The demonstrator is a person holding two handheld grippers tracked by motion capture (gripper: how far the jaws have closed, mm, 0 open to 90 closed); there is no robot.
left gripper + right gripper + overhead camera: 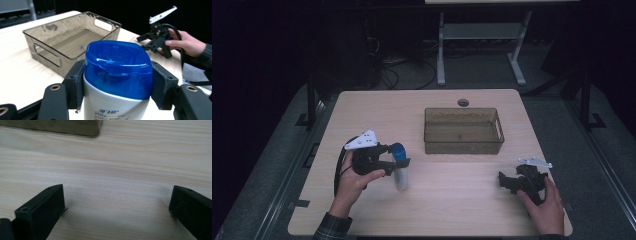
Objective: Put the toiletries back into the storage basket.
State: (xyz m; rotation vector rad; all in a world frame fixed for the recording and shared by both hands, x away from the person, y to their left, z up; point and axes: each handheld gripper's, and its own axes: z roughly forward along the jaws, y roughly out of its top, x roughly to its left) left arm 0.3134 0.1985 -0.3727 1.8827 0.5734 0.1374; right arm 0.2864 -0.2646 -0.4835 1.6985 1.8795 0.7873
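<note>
The left gripper [399, 162] pinched the bottle [400, 172] just under its blue cap [117, 67], left of the bin [463, 131]. It looked light, stiff and slick, so gripping below the cap suited it. The right gripper [507, 181] rested near right on the desk [437, 210], jaws spread.

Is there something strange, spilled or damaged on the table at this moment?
Nothing stands out. The bottle is upright with its blue cap closed, clamped in the left gripper. The brown bin sits square and empty; the right gripper rests open on the table.
</note>
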